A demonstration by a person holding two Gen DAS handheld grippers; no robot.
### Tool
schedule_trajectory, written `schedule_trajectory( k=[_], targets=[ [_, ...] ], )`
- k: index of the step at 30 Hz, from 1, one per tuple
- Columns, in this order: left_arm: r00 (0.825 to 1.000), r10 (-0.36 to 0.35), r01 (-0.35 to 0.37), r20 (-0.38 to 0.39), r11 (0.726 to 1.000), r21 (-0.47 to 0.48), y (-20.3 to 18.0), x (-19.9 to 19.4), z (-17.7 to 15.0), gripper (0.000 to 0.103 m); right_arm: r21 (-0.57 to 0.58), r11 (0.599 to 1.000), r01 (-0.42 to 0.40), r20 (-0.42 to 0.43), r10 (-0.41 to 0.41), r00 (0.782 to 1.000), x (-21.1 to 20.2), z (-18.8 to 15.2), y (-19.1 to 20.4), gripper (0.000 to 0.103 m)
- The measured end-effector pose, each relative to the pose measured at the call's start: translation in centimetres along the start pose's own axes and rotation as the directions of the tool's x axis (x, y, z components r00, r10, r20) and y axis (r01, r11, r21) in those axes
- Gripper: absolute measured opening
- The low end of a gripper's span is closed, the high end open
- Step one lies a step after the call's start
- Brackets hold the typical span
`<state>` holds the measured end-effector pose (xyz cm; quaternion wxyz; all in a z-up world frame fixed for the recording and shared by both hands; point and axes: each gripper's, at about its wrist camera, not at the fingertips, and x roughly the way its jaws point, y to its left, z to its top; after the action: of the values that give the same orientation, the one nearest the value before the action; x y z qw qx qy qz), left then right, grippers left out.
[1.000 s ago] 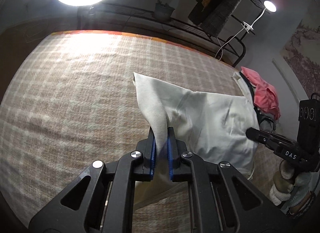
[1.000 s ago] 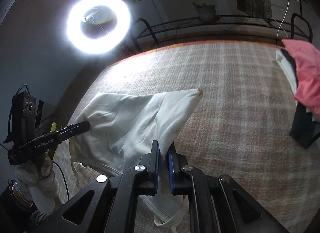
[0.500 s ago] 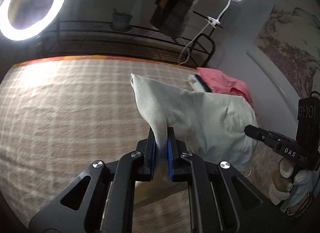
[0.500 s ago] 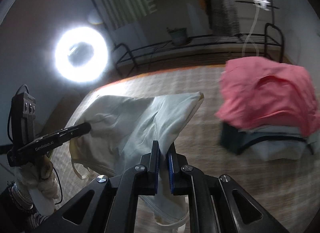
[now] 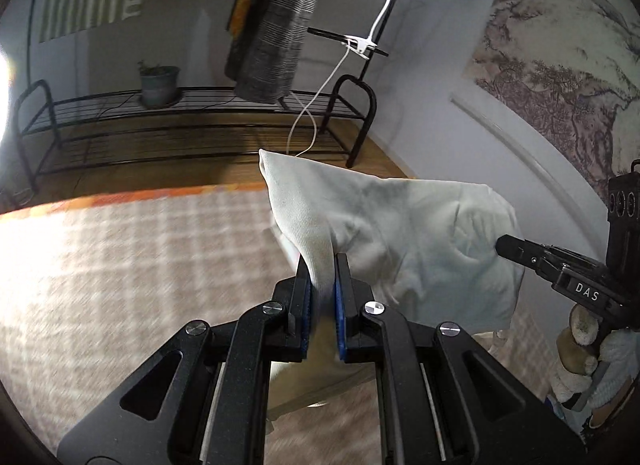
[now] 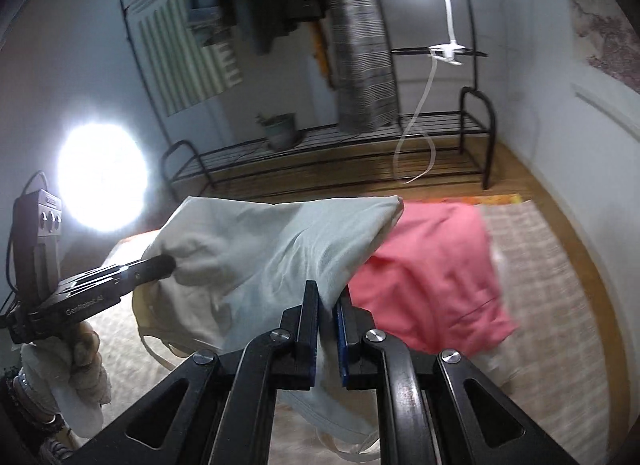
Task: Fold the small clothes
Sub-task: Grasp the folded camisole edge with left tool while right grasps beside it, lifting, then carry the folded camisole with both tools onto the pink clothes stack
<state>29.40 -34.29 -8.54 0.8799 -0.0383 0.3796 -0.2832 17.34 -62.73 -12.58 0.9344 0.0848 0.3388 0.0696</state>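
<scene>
A small cream-white garment (image 5: 404,237) hangs in the air between my two grippers above the plaid-covered surface (image 5: 120,265). My left gripper (image 5: 322,265) is shut on one corner of it. My right gripper (image 6: 328,297) is shut on the other corner. The right gripper also shows at the right in the left wrist view (image 5: 508,245), and the left gripper shows at the left in the right wrist view (image 6: 164,265). The garment (image 6: 272,241) sags between them, its lower hem hanging behind my fingers.
A pile of clothes topped by a pink garment (image 6: 436,269) lies on the surface behind the held garment. A black metal rack (image 5: 192,121) with a plant pot (image 5: 158,81) stands beyond the far edge. A ring light (image 6: 100,177) glares at left.
Both grippers have lifted the white garment off the surface and tilted upward. The view now shows the rack and wall, and the garment hangs in front of the pink pile.
</scene>
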Motion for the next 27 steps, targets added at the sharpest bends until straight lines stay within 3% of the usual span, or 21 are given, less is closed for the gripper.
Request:
schedule_trajectory(
  k=[9,17,19,21,24,27],
  targets=[
    [1.0,0.004,-0.004,-0.009,1.0,0.003,-3.2,6.6,2.1,0.008,-0.005,0.996,0.09,0.003,-0.09,0.996,2.2,3.1,-6.7,0.005],
    [0.998,0.036,-0.036,-0.057,0.999,-0.001,-3.9,10.8,1.7,0.008,-0.025,0.99,0.141,-0.035,-0.141,0.989,5.5,3.6,-9.8,0.005],
    [0.996,0.039,-0.039,-0.079,0.999,-0.006,-3.8,11.2,1.7,0.02,-0.022,0.988,0.15,-0.047,-0.151,0.987,6.1,3.4,-10.3,0.006],
    [0.996,0.047,-0.047,-0.08,0.999,0.005,-3.9,11.1,1.7,0.034,-0.018,0.985,0.173,-0.061,-0.174,0.983,6.6,3.3,-10.6,0.013],
    [0.996,0.067,-0.066,-0.057,0.998,0.026,-4.1,10.4,1.6,0.038,0.007,0.98,0.199,-0.064,-0.198,0.978,6.8,3.2,-11.1,0.026],
    [0.997,0.061,-0.06,-0.054,0.998,0.024,-4.2,9.5,1.6,0.039,0.026,0.98,0.198,-0.054,-0.196,0.979,6.2,3.0,-11.2,0.027]
  ],
)
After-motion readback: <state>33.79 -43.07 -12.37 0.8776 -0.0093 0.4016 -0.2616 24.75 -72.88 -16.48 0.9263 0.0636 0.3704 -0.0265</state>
